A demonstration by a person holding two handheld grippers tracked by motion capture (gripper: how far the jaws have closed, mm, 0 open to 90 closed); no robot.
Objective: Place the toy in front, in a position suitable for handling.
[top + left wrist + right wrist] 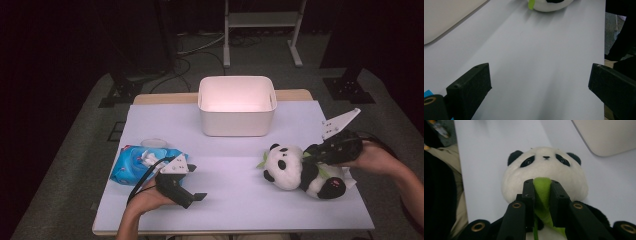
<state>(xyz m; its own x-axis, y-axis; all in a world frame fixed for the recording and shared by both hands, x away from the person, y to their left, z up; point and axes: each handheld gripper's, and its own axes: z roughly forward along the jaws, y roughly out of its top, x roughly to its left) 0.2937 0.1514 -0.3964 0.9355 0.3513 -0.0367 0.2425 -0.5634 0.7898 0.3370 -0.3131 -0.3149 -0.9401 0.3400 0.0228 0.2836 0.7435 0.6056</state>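
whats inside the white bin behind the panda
The white bin looks empty in the high view: bare pale inner walls and floor show. Its near wall hides the strip of floor just behind it, so something small and flat there cannot be ruled out.

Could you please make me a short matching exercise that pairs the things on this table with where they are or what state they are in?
1. plush panda
2. white bin
3. blue wipes pack
4. left gripper

a. open over bare table
b. far middle of the table
c. green leaf pinched by the right gripper
d. near left, beside the left hand

Pairs: 1-c, 2-b, 3-d, 4-a
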